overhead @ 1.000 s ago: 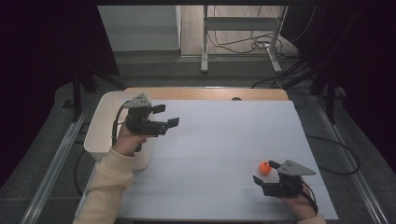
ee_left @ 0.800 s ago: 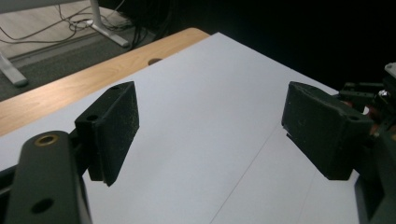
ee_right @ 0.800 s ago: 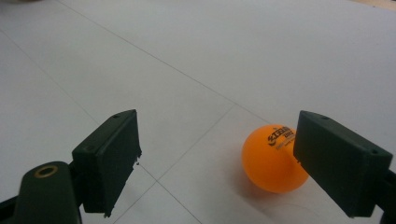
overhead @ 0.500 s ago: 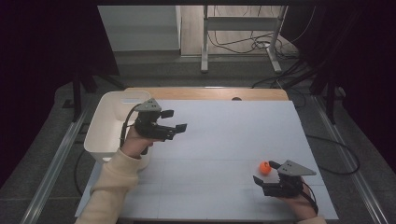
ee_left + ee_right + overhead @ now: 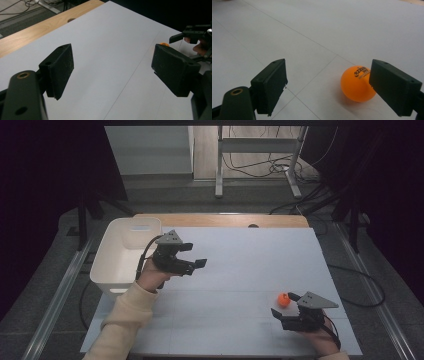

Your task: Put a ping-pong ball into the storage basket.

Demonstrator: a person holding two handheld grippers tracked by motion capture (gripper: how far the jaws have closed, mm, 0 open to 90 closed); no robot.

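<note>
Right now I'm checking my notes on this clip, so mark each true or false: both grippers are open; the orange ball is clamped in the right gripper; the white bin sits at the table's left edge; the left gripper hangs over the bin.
1. Both grippers are open: true. The left gripper and right gripper have their jaws spread.
2. The orange ball is clamped: false. It lies on the white table sheet beside one jaw.
3. The white bin sits at the left edge: true.
4. The left gripper hangs over the bin: false. It is over the sheet, right of the bin.

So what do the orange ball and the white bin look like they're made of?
The orange ball looks like thin matte plastic, a table-tennis ball judging by its smooth skin and printed black logo. The white bin seems to be moulded plastic, with rounded corners, thin even walls and a dull sheen.
</note>
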